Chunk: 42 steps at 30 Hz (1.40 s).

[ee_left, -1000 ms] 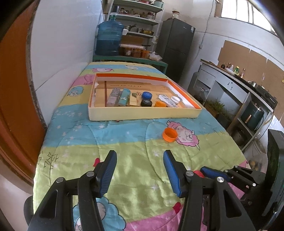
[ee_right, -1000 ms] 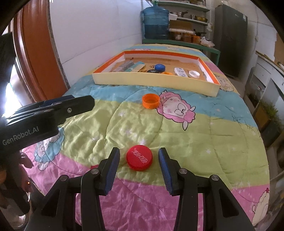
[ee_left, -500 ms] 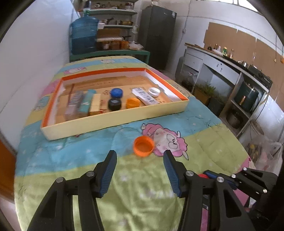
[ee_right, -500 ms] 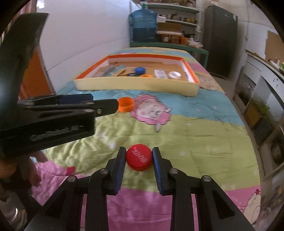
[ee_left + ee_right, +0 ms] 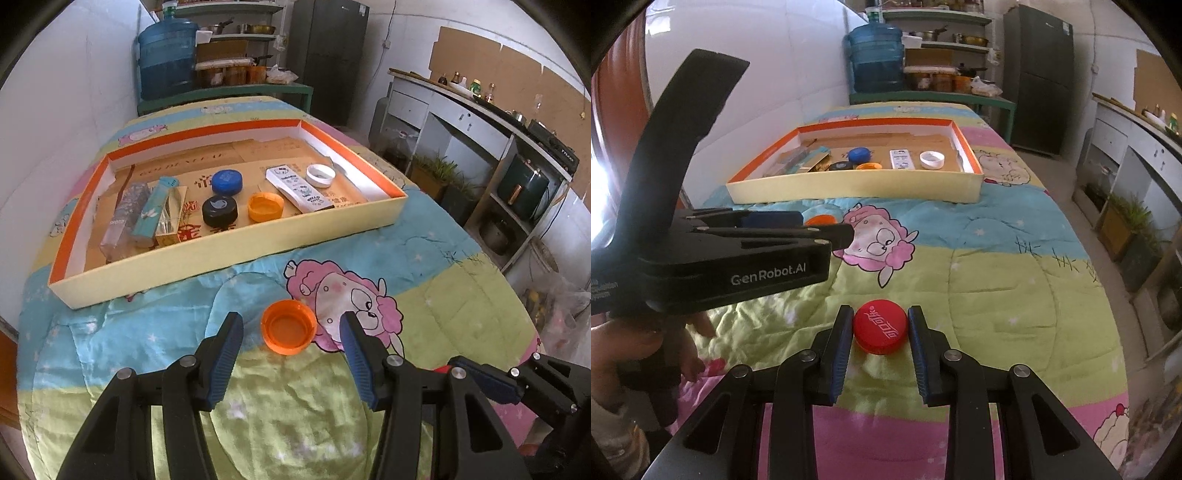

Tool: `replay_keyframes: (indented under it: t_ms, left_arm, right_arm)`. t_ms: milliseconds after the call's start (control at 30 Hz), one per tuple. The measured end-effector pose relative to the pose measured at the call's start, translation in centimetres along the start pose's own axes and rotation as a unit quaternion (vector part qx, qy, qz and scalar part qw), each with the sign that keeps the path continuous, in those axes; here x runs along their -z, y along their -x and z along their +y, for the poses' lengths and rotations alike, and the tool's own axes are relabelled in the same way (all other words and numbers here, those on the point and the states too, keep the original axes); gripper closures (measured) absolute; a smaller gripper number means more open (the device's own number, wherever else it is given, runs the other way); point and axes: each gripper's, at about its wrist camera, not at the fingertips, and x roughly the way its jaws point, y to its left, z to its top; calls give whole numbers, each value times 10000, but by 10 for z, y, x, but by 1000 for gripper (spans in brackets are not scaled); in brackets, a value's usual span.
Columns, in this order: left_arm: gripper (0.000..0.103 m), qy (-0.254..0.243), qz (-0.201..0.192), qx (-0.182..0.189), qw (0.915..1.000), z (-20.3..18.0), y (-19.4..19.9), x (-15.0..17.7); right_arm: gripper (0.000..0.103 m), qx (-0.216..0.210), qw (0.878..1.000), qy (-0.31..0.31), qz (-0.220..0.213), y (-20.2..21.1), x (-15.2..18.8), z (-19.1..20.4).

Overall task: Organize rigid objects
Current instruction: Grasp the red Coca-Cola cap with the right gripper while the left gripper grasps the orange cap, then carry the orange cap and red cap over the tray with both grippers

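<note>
It was a lived-in home kitchen; a tall dark refrigerator (image 5: 327, 55) stood against the back wall beside open shelves (image 5: 236, 33) crowded with pots and pans; a large blue water jug (image 5: 166, 59) sat on a green bench (image 5: 229, 94) with food containers; along the right side ran a long white worktop (image 5: 461, 110) bearing bottles and a stove, with an appliance and a pot stowed beneath; a cartoon-printed quilt (image 5: 443, 277) covered the central surface; cardboard sheets patched the bare white wall.
</note>
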Motion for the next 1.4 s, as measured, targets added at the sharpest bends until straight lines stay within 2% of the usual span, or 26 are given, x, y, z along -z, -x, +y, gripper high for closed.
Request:
replay_keyframes:
  t_ms: [333,500,900,1400]
  left_arm:
    - [62,12,54,-185,9998,-1,-2,0]
    - [72,32,48,-202,9998,1,-1,0]
    - [72,154,5,-58,9999,7,5,-1]
    - [72,630,-340,-70,9974,33,34,-9]
  right_arm:
    - [72,-117,9998,-162,12,-5,-1,-9]
    - [72,-151,9997,-183,4,-6,-2,-10]
    - [72,-171,9997,-197,-1,-9,-9,-10]
    - [72,-235,9995,164,-124,-16,-49,3]
